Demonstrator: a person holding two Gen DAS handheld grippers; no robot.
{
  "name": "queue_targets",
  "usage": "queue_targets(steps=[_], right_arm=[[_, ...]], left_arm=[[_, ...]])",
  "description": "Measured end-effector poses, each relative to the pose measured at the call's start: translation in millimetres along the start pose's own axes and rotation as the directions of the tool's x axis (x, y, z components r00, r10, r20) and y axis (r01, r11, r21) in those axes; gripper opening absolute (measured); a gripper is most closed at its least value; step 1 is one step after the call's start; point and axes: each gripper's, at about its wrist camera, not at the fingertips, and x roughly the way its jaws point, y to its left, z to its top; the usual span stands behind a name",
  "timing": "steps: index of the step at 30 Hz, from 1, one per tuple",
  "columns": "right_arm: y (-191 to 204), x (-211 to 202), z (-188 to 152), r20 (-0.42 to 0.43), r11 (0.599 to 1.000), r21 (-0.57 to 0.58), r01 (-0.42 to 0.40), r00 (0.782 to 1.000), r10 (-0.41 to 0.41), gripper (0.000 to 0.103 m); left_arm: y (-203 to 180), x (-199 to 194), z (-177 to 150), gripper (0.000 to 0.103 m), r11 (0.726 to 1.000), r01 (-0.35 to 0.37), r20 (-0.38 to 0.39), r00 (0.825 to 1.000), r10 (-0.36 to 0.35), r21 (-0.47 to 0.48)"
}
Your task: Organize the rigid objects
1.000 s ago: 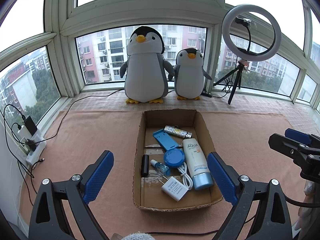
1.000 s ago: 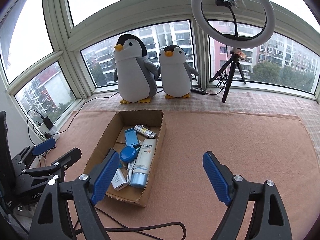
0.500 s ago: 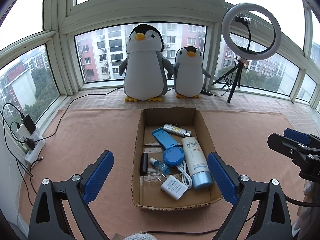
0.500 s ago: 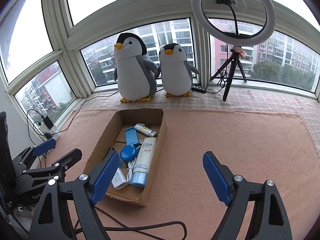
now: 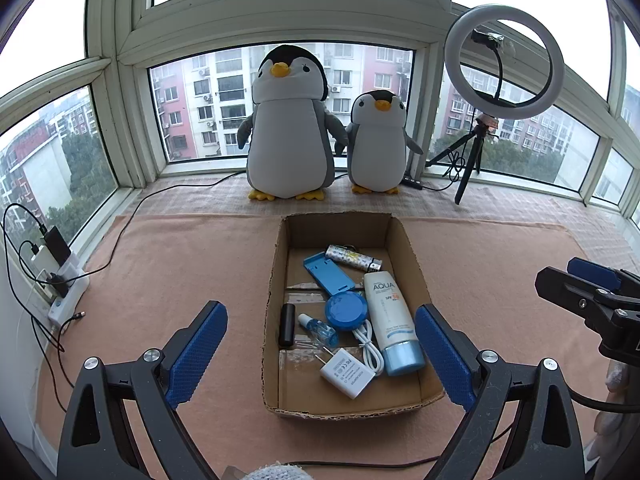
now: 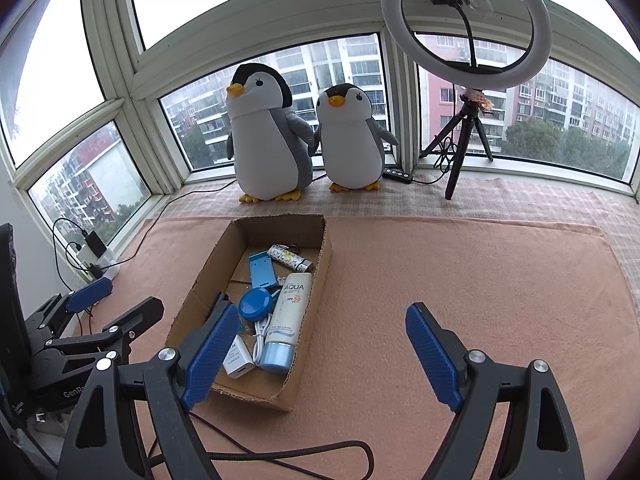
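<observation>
a salmon-pink blanket [image 5: 500, 264] is covering the floor of a bay window, and two penguin plush toys [image 5: 290, 128] are sitting at its far edge beside a ring light on a tripod [image 5: 502, 68]. an open cardboard box [image 5: 412, 248] is lying in the middle of the blanket and holding all the small items. the left gripper [image 5: 320, 350] is hanging above the near end of the box with its jaws spread wide and nothing between them. the right gripper [image 6: 320, 350] is hovering over bare blanket just right of the box, equally wide open and gripping nothing. inside the box, a white aqua sunscreen tube [image 5: 390, 316] is lying along the right wall, a blue phone stand [image 5: 326, 274] is resting beside a patterned lighter [image 5: 352, 258] at the far end, a round blue case [image 5: 345, 310] is sitting mid-box, a white charger with cable [image 5: 348, 372] is lying nearest, and a black cylinder [image 5: 287, 324] and a small blue bottle [image 5: 320, 328] are lying at the left.
</observation>
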Motion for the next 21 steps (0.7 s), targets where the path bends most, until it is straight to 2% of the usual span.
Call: queue_targets(steps=[21], right_arm=[[0.5,1.5,0.1,-0.012,1.0,0.004,0.0,1.0,0.0,0.083]], left_arm=[[-2.5,0.0,-0.4,0.097,1.0,0.008,-0.004,1.0,-0.008,0.006]])
